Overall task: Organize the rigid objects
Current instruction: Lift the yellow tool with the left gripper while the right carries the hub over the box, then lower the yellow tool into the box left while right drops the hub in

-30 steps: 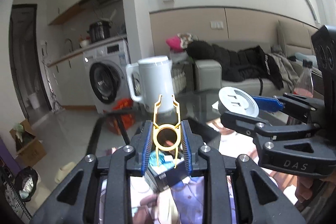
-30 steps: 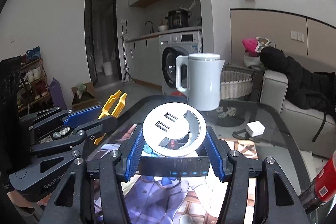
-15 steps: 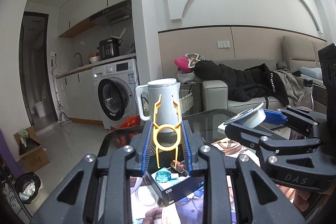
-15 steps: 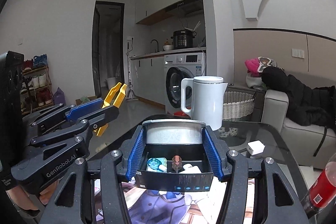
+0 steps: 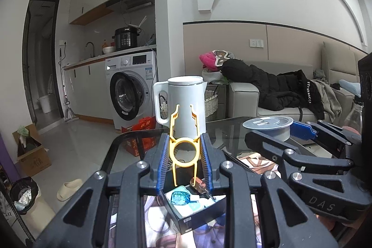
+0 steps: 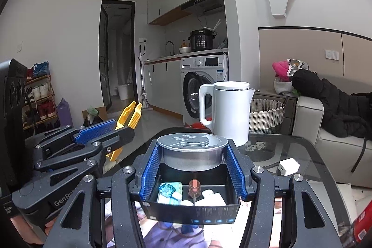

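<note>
Two hand-held grippers hover side by side over a black open box (image 5: 200,213) on a glass table (image 6: 302,155).

On the left, the left gripper (image 5: 184,155) is clenched on a yellow plastic tool (image 5: 184,148) with a ring in its middle. Its two thin prongs point up toward twelve o'clock, in front of a white kettle (image 5: 186,106) standing at the table's far edge.

In the box, at six o'clock below both sets of jaws, lie a blue crystal-like piece (image 6: 166,190), a small screwdriver (image 6: 193,188) with an orange handle, and some white items.

On the right, the right gripper (image 6: 192,159) grasps a round grey device (image 6: 192,151) with a flat lid, held level above the box's far side, blue pads pressing its sides.

At three o'clock from it, a small white charger (image 6: 289,166) lies on the glass.
</note>
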`<state>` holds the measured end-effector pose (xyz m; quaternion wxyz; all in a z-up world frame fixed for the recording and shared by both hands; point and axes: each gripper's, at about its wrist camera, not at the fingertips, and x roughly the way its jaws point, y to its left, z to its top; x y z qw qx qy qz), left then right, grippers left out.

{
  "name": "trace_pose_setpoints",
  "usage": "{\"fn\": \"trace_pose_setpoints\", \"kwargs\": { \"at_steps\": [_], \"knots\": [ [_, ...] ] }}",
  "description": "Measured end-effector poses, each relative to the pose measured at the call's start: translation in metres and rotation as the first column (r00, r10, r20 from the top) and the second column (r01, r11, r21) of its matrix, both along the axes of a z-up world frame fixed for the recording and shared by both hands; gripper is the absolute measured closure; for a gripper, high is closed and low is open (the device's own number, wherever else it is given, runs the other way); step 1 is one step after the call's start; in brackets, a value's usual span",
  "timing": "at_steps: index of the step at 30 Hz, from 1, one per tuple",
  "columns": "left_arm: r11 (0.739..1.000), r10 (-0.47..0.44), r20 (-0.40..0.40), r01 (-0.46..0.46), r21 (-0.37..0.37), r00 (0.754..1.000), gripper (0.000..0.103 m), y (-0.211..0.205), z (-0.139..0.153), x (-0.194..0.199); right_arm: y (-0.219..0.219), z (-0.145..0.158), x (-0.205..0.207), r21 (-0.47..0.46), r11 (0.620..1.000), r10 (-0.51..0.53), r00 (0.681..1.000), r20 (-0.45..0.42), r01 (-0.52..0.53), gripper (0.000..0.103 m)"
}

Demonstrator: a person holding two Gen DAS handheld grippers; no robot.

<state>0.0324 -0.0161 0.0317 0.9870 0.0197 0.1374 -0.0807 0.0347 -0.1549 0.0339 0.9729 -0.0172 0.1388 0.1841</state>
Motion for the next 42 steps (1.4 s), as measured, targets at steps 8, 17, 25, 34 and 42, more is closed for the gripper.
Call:
{"fn": "trace_pose_setpoints", "kwargs": {
  "at_steps": [8,17,25,34,42],
  "knots": [
    [0.998,0.052,-0.069,-0.054,-0.023,0.996,0.079,0.003,-0.017,0.046,0.007,-0.009,0.052,0.016,1.0,-0.008,0.997,-0.078,0.009,0.048],
    [0.997,0.059,-0.123,-0.063,-0.032,0.991,0.079,0.005,-0.033,0.073,0.004,-0.02,0.088,0.031,0.999,-0.035,0.991,-0.128,0.039,0.048],
    [0.999,0.04,-0.281,-0.048,-0.024,0.959,0.079,0.0,-0.056,0.1,0.005,-0.043,0.116,-0.008,1.0,-0.02,0.962,-0.271,0.018,0.048],
    [1.0,0.025,-0.493,-0.025,0.008,0.87,0.079,-0.003,-0.093,0.116,0.012,-0.084,0.138,-0.049,0.997,0.033,0.872,-0.488,-0.064,0.048],
    [0.997,0.016,-0.48,0.025,0.079,0.877,0.079,-0.012,-0.096,0.116,0.017,-0.101,0.133,-0.171,0.985,-0.09,0.824,-0.56,-0.009,0.048]
  ]
}}
